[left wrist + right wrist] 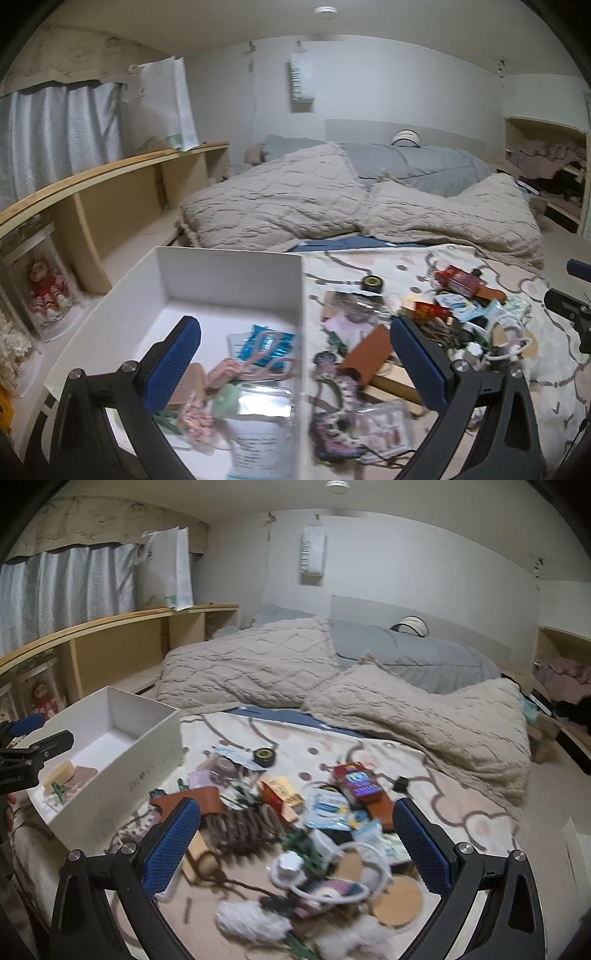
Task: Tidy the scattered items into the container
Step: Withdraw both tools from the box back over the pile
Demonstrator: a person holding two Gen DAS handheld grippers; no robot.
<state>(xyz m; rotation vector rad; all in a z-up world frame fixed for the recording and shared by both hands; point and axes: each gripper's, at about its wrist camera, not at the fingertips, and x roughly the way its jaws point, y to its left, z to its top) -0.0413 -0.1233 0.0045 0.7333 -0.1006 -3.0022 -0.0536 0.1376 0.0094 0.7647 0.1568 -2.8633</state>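
On the bed (461, 812), a white box (229, 273) sits left of the scattered clutter. Box contents: pink scissors (255, 354), blue packet (266, 341), clear pouches. Left gripper (295, 365) hovers astride the box's right wall, jaws wide apart, holding nothing. Right gripper (297, 845) hovers over the pile — white cable (354, 871), cork coaster (399, 897), black tape roll (264, 757) — jaws wide apart, holding nothing.
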